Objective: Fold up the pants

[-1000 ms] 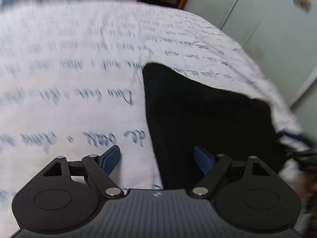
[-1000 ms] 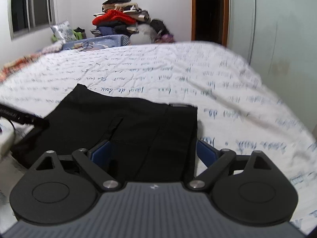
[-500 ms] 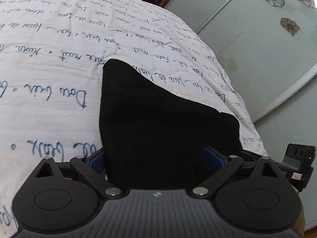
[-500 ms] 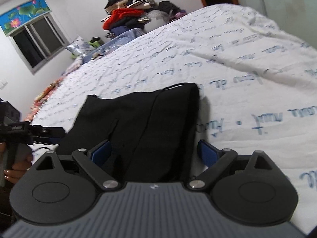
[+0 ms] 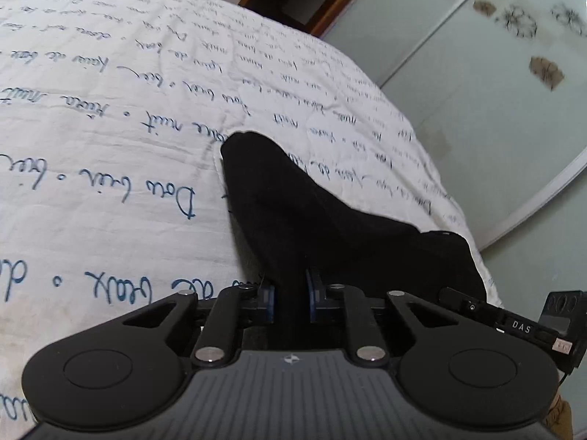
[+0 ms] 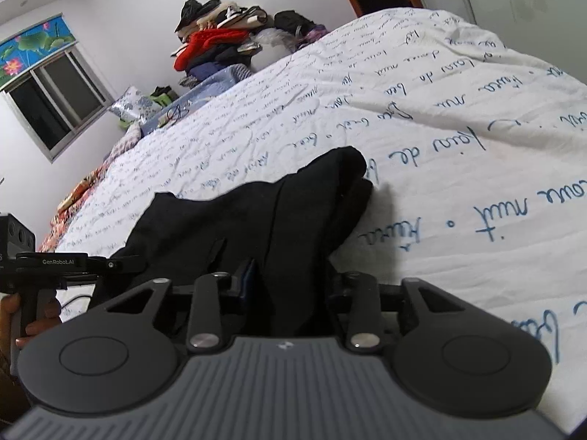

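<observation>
Black pants (image 5: 330,227) lie folded on the white bedspread with blue handwriting (image 5: 110,117). My left gripper (image 5: 290,299) is shut on the near left edge of the pants, cloth pinched between its blue pads. In the right wrist view the pants (image 6: 238,220) stretch away from me. My right gripper (image 6: 290,286) is shut on the near right edge, with the cloth bunched and lifted between the fingers. The left gripper (image 6: 73,266) shows at the left, at the pants' other near corner. The right gripper's body (image 5: 513,326) shows low right in the left wrist view.
The bedspread (image 6: 440,117) runs far ahead and to both sides. A pile of clothes (image 6: 220,40) sits at the far end of the bed, a window (image 6: 55,106) on the left wall. A glass wardrobe door (image 5: 495,91) stands beyond the bed's right edge.
Both grippers went from open over the pants' near edge to shut on the cloth. The near edge is now gathered and raised off the bedspread.
</observation>
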Available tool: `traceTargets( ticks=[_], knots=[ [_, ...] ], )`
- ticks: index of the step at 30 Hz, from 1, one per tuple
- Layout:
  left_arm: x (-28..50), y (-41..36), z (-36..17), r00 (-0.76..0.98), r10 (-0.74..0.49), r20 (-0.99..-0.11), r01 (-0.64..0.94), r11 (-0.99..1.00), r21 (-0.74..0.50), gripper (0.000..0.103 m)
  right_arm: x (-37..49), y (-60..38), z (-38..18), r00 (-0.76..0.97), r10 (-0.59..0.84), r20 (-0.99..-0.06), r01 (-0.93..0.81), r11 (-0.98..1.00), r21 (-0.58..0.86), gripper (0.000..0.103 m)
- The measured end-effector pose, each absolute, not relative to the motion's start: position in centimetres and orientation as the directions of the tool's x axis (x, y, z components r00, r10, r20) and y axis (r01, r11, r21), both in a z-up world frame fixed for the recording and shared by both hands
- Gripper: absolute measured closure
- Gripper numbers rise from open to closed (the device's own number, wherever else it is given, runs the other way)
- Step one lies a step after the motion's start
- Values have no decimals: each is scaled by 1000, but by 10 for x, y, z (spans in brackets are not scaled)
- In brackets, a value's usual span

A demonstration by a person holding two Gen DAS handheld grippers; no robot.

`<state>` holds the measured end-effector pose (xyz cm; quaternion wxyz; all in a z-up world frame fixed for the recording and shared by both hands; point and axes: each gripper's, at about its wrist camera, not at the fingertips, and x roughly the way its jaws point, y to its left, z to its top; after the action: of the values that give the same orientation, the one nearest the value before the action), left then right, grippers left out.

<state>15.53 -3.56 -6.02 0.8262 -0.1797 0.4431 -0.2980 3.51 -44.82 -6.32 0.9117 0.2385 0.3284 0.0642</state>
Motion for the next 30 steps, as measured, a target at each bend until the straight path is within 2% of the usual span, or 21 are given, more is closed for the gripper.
traceTargets(
  ticks=[4, 10, 12, 13, 14, 17, 19, 21, 25, 26, 27, 28, 29, 30],
  knots=[
    [143, -21, -42, 489, -656, -575, 344, 751, -564, 89, 31, -433, -45, 800, 255, -543, 28, 888, 459, 75],
    [122, 12, 9, 650, -558, -516, 378, 826, -418, 89, 37, -399, -15, 820, 330, -468, -80, 876, 476, 77],
    [125, 22, 18, 654, -535, -535, 388, 844, -370, 88, 45, -385, -10, 823, 355, -442, -114, 867, 485, 77],
    [132, 21, 16, 632, -518, -576, 395, 855, -336, 87, 49, -380, -10, 822, 365, -436, -124, 863, 490, 77],
    [139, 23, 10, 604, -485, -632, 388, 872, -298, 84, 56, -376, -11, 816, 371, -443, -129, 864, 487, 74],
    [150, 44, -17, 573, -341, -745, 244, 939, -242, 81, 79, -364, -31, 784, 242, -571, -35, 937, 349, 48],
    [146, 60, -22, 595, -306, -743, 203, 952, -229, 81, 79, -362, -39, 778, 123, -616, 36, 970, 239, 49],
    [147, 64, -17, 619, -283, -733, 178, 959, -220, 81, 69, -361, -31, 809, 74, -584, 55, 978, 200, 49],
    [155, 28, -4, 632, -323, -704, 274, 943, -187, 76, 76, -338, -5, 846, 125, -519, -52, 987, 154, 49],
    [158, 14, -3, 626, -351, -696, 312, 931, -190, 65, 82, -328, -2, 844, 147, -516, -88, 987, 137, 49],
    [162, 1, -4, 617, -383, -688, 352, 916, -194, 34, 91, -318, -1, 838, 170, -519, -123, 984, 125, 49],
    [166, -10, -8, 614, -405, -677, 380, 904, -196, 18, 102, -309, -2, 826, 198, -528, -158, 980, 120, 50],
    [171, -19, -15, 629, -400, -667, 380, 906, -185, 6, 108, -299, -6, 812, 219, -541, -186, 976, 116, 51],
    [177, -28, -23, 645, -363, -672, 360, 921, -152, 6, 119, -293, -12, 795, 230, -562, -200, 973, 116, 51]
  ],
)
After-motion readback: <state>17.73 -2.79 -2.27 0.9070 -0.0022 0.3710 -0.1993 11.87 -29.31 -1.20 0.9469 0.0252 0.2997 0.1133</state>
